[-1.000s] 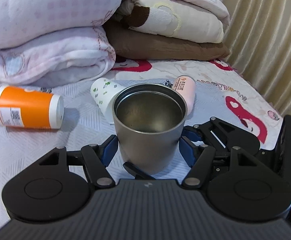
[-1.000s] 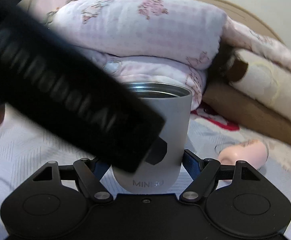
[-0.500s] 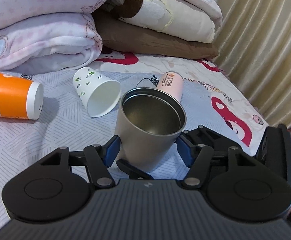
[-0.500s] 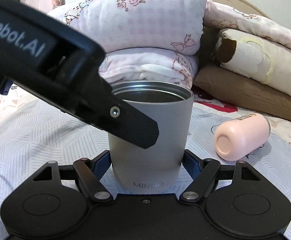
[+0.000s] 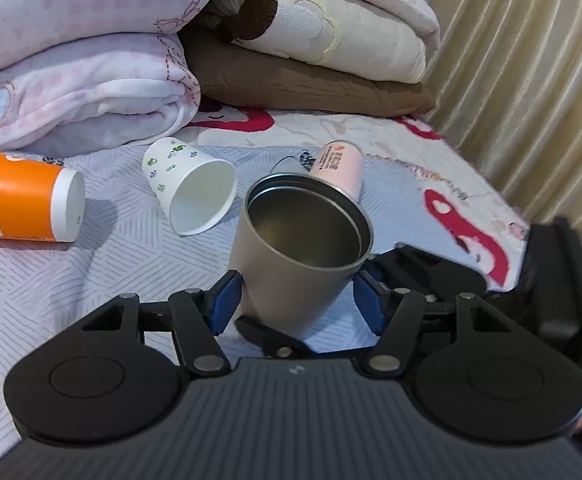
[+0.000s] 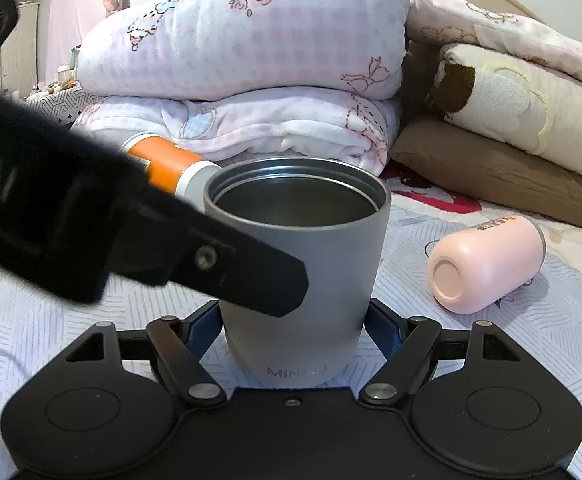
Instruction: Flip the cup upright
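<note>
A grey metal cup (image 5: 291, 256) (image 6: 297, 276) stands mouth up on the bed, marked MINISO near its base. My left gripper (image 5: 296, 306) has its blue pads on either side of the cup's lower body, with a gap on the right; the cup looks tilted in this view. My right gripper (image 6: 296, 332) straddles the cup's base with both pads against its sides. The left gripper's black body (image 6: 91, 240) crosses the right wrist view and hides part of the cup's left side.
An orange-and-white cup (image 5: 19, 200), a white paper cup with green prints (image 5: 191, 196) and a pink cup (image 6: 487, 264) lie on their sides on the bedspread. Folded quilts (image 5: 131, 60) are stacked behind. A curtain (image 5: 531, 80) hangs at the right.
The left gripper has drawn back and swung, so the cup sits farther out between its pads and looks more tilted. The right gripper stays around the cup's base.
</note>
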`<state>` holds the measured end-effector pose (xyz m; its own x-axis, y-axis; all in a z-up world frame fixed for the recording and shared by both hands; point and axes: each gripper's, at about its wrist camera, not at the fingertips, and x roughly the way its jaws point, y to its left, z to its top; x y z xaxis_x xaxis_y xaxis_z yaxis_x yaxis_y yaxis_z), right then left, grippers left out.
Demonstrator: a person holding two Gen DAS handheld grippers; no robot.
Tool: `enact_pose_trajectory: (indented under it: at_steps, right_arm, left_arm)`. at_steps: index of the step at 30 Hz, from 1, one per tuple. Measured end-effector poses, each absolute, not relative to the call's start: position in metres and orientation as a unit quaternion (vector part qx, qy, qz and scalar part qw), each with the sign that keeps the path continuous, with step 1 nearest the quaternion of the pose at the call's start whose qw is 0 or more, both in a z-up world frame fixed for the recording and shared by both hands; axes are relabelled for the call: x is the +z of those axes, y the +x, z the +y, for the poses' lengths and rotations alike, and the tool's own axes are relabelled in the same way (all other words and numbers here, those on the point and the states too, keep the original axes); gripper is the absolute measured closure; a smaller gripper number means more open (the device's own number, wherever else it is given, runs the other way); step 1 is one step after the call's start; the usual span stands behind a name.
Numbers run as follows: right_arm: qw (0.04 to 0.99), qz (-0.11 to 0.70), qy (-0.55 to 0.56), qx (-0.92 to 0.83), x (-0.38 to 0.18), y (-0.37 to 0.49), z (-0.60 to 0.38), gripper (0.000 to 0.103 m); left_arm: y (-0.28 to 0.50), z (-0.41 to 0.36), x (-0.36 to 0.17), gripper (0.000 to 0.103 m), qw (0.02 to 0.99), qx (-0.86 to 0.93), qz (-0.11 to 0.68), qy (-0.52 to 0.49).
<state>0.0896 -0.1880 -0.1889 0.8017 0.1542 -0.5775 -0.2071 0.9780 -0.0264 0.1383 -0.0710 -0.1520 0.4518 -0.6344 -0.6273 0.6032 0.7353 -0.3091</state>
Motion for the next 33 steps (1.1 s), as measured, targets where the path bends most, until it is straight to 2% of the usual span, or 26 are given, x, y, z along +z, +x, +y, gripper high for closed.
enact_pose_trajectory:
  at_steps: [5,17,24,29,33]
  right_arm:
    - [0.951,0.296,-0.035,0.081,-0.175,0.091,-0.190,0.015]
    - [0.947,0.312,0.047,0.059,-0.165,0.061,-0.205,0.015]
    - [0.938,0.336,0.061,0.062,-0.157,0.037,-0.201,0.015]
    - [0.939,0.334,0.068,0.057,-0.131,0.018,-0.203,0.015]
    - [0.938,0.329,0.087,0.057,-0.111,0.007,-0.209,0.015]
  left_arm:
    - [0.134,-0.074,-0.151,0.043,0.856,-0.354,0.376,-0.017]
    - [0.111,-0.054,-0.126,0.039,0.848,-0.338,0.405,-0.041]
    - [0.088,-0.050,-0.091,0.035,0.866,-0.310,0.393,-0.017]
    - [0.071,-0.042,-0.064,0.033,0.862,-0.320,0.391,-0.053]
    - [0.055,-0.044,-0.046,0.032,0.865,-0.301,0.399,-0.039]
